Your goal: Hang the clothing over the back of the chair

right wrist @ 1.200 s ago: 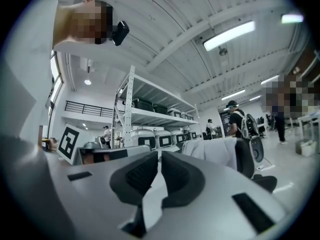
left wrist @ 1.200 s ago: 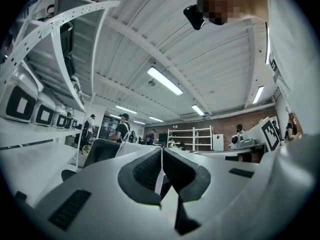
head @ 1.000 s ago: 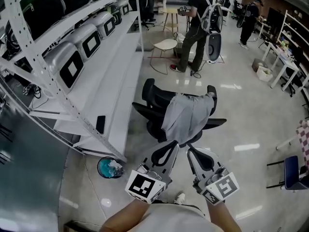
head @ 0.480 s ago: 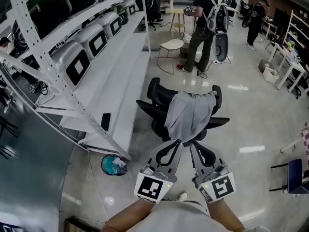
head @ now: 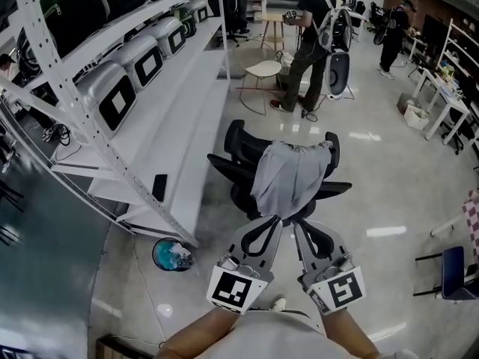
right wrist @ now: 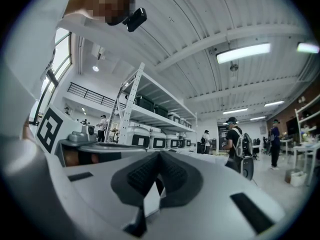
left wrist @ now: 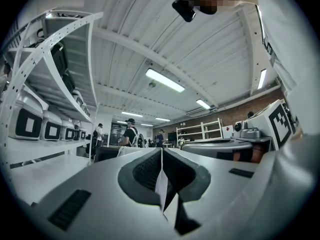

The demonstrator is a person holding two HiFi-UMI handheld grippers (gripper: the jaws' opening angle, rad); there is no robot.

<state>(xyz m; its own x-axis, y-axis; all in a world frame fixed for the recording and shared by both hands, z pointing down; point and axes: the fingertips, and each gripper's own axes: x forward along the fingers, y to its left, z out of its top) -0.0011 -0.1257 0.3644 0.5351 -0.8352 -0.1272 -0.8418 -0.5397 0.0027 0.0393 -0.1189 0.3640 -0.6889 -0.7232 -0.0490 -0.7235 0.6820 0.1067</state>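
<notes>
Nearest, the left tongs and right tongs sit side by side. Both are pinched fully together on the near hem of the grey clothing, w/ only a thin sliver of cloth showing btwn each pair of pads. Just beyond, the clothing already lies draped over the back of the black chair. To finish well, I'd judge: lower the hem gently w/o tugging — the chair may swivel or roll — check it hangs evenly both sides, then let go w/ both together. Far off, ppl stand past the shelving at left.
</notes>
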